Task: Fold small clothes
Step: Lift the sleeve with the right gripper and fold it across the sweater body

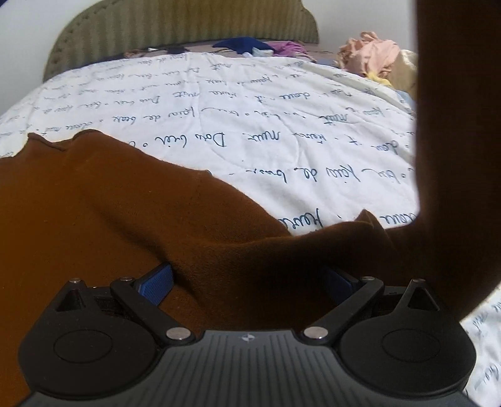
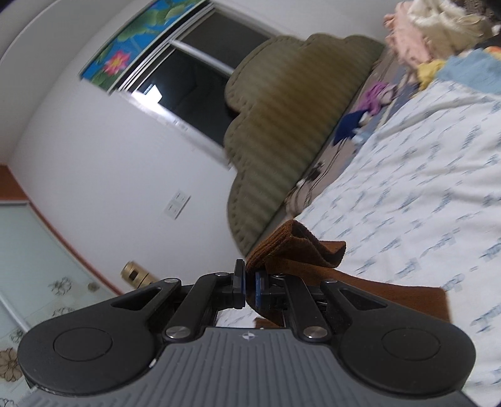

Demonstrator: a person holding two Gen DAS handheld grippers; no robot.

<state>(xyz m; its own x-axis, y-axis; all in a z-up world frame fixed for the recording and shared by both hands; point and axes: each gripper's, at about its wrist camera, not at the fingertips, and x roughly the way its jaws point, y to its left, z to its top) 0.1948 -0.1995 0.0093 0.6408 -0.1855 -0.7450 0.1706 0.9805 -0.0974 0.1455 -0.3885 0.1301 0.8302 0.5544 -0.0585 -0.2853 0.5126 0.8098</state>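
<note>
While the brown garment (image 1: 103, 213) lies partly spread on the bed's printed quilt (image 1: 281, 119), it is far from folded: one broad part rests flat ahead and to the left of the left gripper (image 1: 247, 281), and a ridge of cloth rises between its fingers (image 1: 158, 283). Those fingers stand wide apart, with the fabric draped over the gap and hiding the right pad almost wholly; nothing shows them pressing on the cloth, so I judge this gripper not to be holding it. A dark brown strip hangs down just right of those fingers and runs up out of view, which looks like the same garment lifted from above.

Seen from the right wrist camera, the right gripper (image 2: 249, 283) has its blue pads closed on a thick, ribbed edge of the brown garment (image 2: 291, 247), bunched just beyond the fingertips and raised off the quilt (image 2: 407, 188), with the rest trailing down to the right of the fingers.

By my reading, the fold is only begun: one edge is pinched and lifted, no clean crease shows, and the cloth is still rumpled. Beyond both pairs of fingers, near the green headboard (image 1: 188, 28), a loose pile of clothes (image 1: 372, 56) and scattered pieces wait unfolded.
</note>
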